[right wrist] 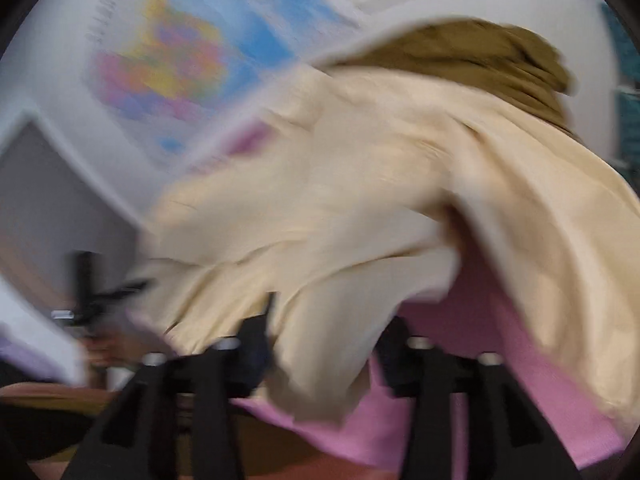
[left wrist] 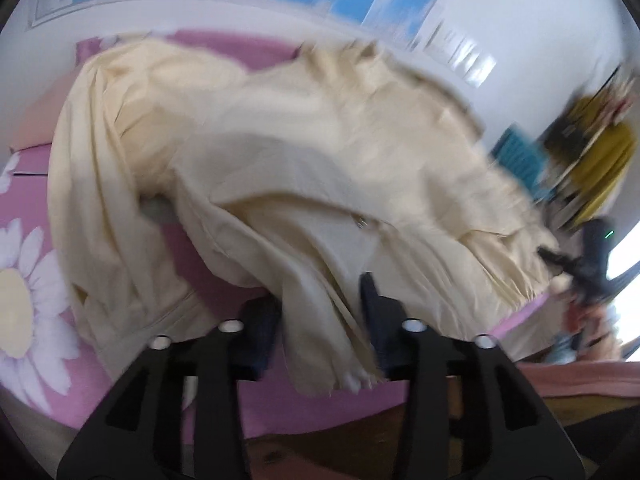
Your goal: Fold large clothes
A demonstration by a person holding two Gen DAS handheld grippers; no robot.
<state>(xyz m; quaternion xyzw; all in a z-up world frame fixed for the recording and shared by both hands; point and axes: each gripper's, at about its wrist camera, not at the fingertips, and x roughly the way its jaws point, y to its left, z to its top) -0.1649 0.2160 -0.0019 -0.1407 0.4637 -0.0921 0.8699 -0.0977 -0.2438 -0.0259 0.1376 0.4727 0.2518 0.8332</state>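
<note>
Gripping a bunched fold of the cream garment [left wrist: 280,152], your left tool [left wrist: 320,320] has cloth pinched between its two dark fingers [left wrist: 260,332], and the fold's loose end hangs out below them. Your right tool [right wrist: 324,344] likewise has cream cloth running between its fingers [right wrist: 256,344], so it is clamped on the same garment [right wrist: 360,200].

The garment is lifted and stretched between the two tools, with its far portion trailing onto the pink bed cover [left wrist: 24,208], which carries a white daisy print [left wrist: 24,304]. In the left view the right tool [left wrist: 576,264] shows at the garment's far corner; in the right view the left tool [right wrist: 96,300] appears beyond the cloth's left edge.

A brown garment [right wrist: 480,56] lies behind the cream one, near the wall. The bed's near edge runs just under both tools, with bare pink cover [right wrist: 432,400] below the raised cloth.

A coloured map poster [right wrist: 188,52] hangs on the wall. Both views are heavily blurred; the clutter at the right of the left view [left wrist: 592,148] cannot be identified, and you cannot tell which part of the garment is which.
</note>
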